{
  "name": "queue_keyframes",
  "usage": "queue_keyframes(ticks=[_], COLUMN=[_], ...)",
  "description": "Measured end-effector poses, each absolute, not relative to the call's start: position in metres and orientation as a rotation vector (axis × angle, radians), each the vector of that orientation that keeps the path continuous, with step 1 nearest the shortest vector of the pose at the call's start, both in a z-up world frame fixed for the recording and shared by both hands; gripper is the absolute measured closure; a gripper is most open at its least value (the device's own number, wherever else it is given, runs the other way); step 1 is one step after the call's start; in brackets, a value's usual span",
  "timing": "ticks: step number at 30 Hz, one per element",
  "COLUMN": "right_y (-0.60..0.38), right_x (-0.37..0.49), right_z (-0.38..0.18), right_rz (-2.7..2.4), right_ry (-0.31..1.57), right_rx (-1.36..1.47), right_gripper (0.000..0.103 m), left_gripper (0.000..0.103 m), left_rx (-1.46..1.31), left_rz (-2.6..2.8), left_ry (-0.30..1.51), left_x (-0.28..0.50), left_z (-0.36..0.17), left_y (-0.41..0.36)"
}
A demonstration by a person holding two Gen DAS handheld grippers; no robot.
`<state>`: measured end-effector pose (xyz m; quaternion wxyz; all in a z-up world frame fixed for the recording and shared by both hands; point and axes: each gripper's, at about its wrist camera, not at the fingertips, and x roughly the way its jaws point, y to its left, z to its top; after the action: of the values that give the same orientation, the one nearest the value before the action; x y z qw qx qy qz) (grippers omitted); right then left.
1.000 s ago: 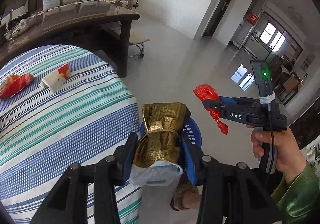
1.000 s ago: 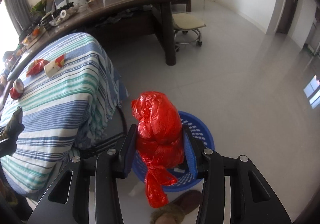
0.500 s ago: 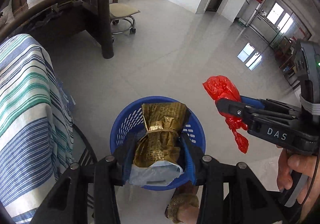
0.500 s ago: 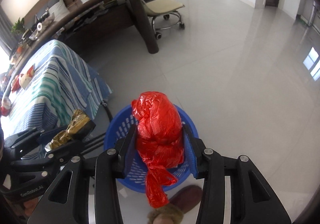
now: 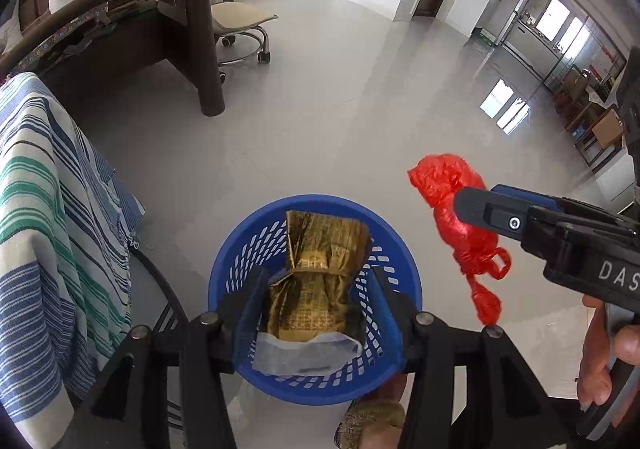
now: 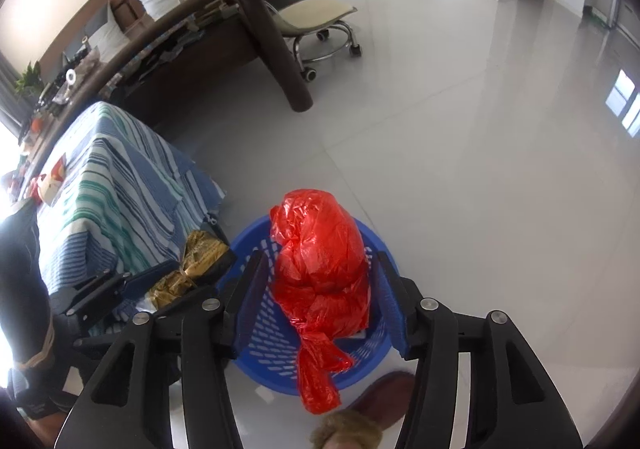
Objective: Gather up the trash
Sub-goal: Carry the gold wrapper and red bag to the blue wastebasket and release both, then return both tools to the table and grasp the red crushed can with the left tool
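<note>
A: Gold foil packet (image 5: pixel 320 281) – where's it at?

B: Between the jaws of the left gripper (image 5: pixel 317 273), right over the blue basket (image 5: pixel 312 201) on the floor (image 5: pixel 340 109). Jaws have just been opening; there's a gap on each side, so the pads aren't pressing it. Looks like a let-go, imo.

A: And the right side?

B: Same deal. Red plastic bag (image 6: pixel 320 261) sits between the jaws of the right gripper (image 6: pixel 320 257), above the basket too. Those jaws have just been opening as well and stand apart, clear of the bag w/ daylight on both sides.

A: How do these two handle?

B: Both light and soft, I'd guess. The foil is crinkly and tied at the waist, so it gives under a squeeze and prob. holds its dents. Best bite is across the bulky lower half, below the tie. The bag is thin film, knotted, w/ a loose tail hanging down (slippery stuff, that film). Clamp the fat middle, not the tail, or it may slide out.

A: Any breakage risk?

B: None I can see. Nothing rigid shows; contents hidden, tho.

A: More to fetch?

B: Yep, a white-and-red wrapper (image 6: pixel 54 179) lies on the striped tabletop (image 6: pixel 120 189), well apart from the basket. Flat and light by the look. Pinch it edge-on.
</note>
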<state>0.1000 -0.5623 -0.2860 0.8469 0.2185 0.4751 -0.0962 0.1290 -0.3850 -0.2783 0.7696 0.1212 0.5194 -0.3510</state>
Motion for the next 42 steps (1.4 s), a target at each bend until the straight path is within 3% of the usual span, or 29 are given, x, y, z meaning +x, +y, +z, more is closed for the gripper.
queue_keyframes(ticks=[7,12,18,27,34,40,42], right_y=[-0.567,-0.556,-0.513,-0.367,-0.222,-0.154,-0.149], right_x=[0.099,0.100,0.103,0.120,0.146,0.164,0.169], right_z=[-0.278,-0.264,-0.239,-0.209,-0.227,-0.250,-0.249], right_rz=[-0.220,-0.250,-0.243,0.009,0.253,0.336,0.344], right_ry=[0.969,0.938,0.878,0.763,0.792,0.834,0.836], right_rx=[0.472,0.405,0.218,0.066,-0.109,-0.223,-0.232], right_gripper=[0.039,0.018,0.012,0.009,0.009,0.009,0.007], left_gripper=[0.047,0.047,0.044,0.042,0.042,0.033,0.023], left_rx=[0.200,0.151,0.128,0.137,0.050,0.051,0.044], left_rz=[-0.745,-0.762,-0.772,-0.474,-0.146,-0.073,-0.083], left_ry=[1.117,1.084,1.015,0.958,0.933,0.924,0.942], left_x=[0.138,0.119,0.078,0.081,0.134,0.189,0.208], left_z=[-0.271,-0.236,-0.188,-0.178,-0.194,-0.209,-0.212], left_y=[-0.374,-0.346,-0.271,-0.099,0.022,0.052,0.050])
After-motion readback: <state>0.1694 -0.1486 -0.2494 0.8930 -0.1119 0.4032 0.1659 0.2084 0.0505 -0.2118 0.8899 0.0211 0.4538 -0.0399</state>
